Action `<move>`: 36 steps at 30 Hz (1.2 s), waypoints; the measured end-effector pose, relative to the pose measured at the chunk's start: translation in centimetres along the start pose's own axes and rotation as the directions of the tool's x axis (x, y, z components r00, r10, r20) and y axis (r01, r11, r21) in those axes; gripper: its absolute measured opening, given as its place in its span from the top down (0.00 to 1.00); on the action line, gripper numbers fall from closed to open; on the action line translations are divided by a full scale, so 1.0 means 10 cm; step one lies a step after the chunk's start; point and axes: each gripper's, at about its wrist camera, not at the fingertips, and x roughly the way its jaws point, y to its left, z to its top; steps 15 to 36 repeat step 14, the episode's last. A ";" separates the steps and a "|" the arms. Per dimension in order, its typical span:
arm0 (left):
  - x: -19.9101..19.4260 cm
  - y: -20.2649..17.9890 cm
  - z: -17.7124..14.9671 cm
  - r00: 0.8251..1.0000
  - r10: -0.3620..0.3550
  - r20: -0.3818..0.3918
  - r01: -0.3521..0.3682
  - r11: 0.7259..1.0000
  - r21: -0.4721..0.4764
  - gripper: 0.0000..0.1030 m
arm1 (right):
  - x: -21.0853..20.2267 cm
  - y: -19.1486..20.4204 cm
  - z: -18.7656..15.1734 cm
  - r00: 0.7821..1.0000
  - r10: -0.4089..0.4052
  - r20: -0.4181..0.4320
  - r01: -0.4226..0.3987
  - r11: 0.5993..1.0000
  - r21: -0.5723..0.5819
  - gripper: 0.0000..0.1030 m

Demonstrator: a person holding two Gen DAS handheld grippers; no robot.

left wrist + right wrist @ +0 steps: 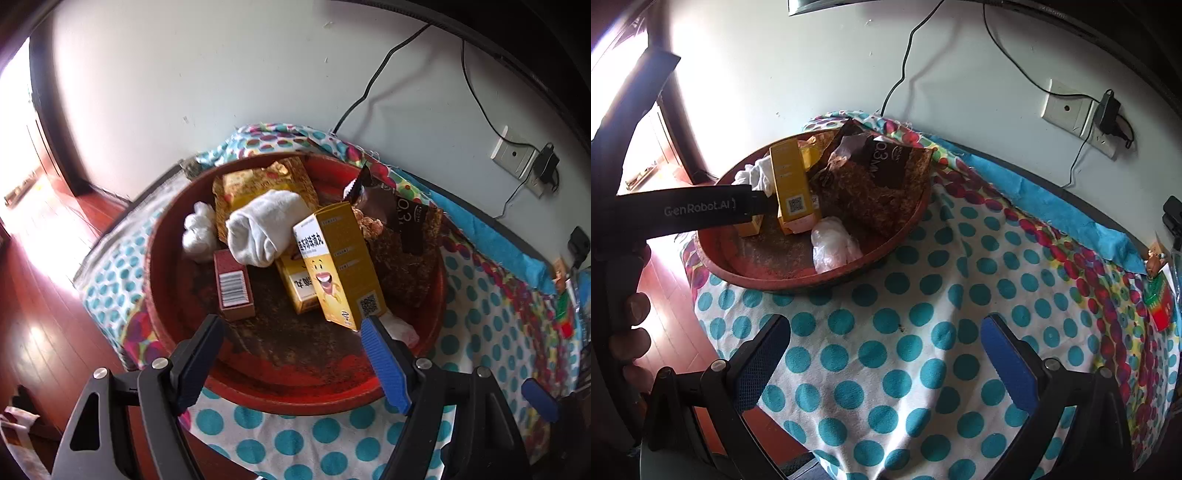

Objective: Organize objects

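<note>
A round red tray (177,332) on a dotted tablecloth holds a tall yellow box (340,266) standing tilted, a second yellow box (299,291), a red box (234,284), a rolled white sock (266,229), snack bags and a white wad. My left gripper (291,328) is open over the tray's near part, its right pad beside the tall box's lower corner. My right gripper (886,343) is open and empty above the cloth (905,350), in front of the tray (798,284). The left gripper's body (698,212) crosses the right wrist view.
A dark snack bag (875,177) leans on the tray's far side. A clear plastic wad (833,245) lies inside the near rim. A small red-green packet (1161,302) lies at the cloth's right edge. Wall sockets (1067,109) and cables are behind. Wooden floor lies left.
</note>
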 end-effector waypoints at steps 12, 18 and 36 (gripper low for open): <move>-0.05 -0.29 -0.08 0.999 0.011 0.030 -0.015 0.992 0.124 0.23 | 0.06 -0.02 -0.01 1.000 -0.002 -0.022 0.002 1.000 0.005 0.01; -0.05 -0.31 -0.07 0.999 0.039 0.032 -0.043 0.990 0.136 0.23 | 0.06 -0.04 -0.01 1.000 0.000 -0.026 0.000 1.000 0.016 0.01; -0.05 -0.31 -0.07 0.999 0.039 0.032 -0.043 0.990 0.136 0.23 | 0.06 -0.04 -0.01 1.000 0.000 -0.026 0.000 1.000 0.016 0.01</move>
